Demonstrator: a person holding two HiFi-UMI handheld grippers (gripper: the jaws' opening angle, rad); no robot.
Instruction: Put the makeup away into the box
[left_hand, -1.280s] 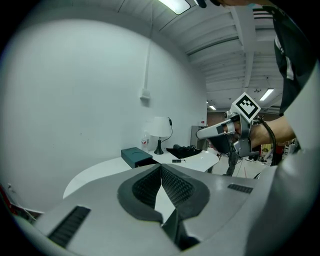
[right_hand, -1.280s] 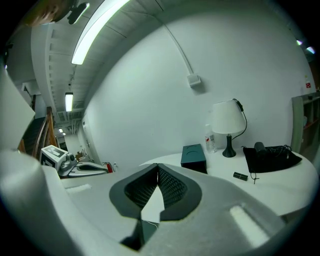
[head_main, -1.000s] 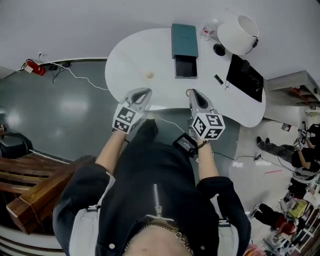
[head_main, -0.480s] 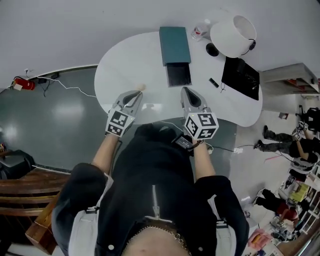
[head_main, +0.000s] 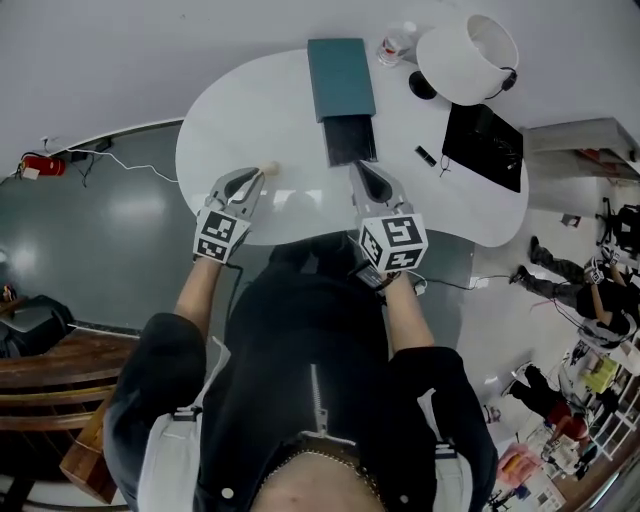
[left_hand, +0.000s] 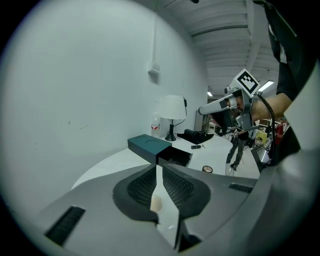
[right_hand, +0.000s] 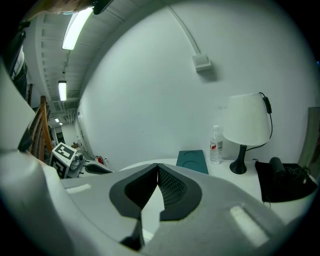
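Note:
A teal box lies on the white table with its dark drawer pulled out toward me. A small beige makeup piece rests on the table right at the tip of my left gripper, which is shut with nothing in it. Through the slit of its closed jaws in the left gripper view, the beige piece shows. A small round compact lies right of the drawer. My right gripper is shut and empty, just in front of the drawer.
A white lamp, a water bottle and a black mat with a small dark item beside it occupy the table's right end. Cables run over the floor at left. People sit far right.
Both grippers have moved forward over the table. The left tip has come up to the beige piece, and the right tip has neared the drawer.

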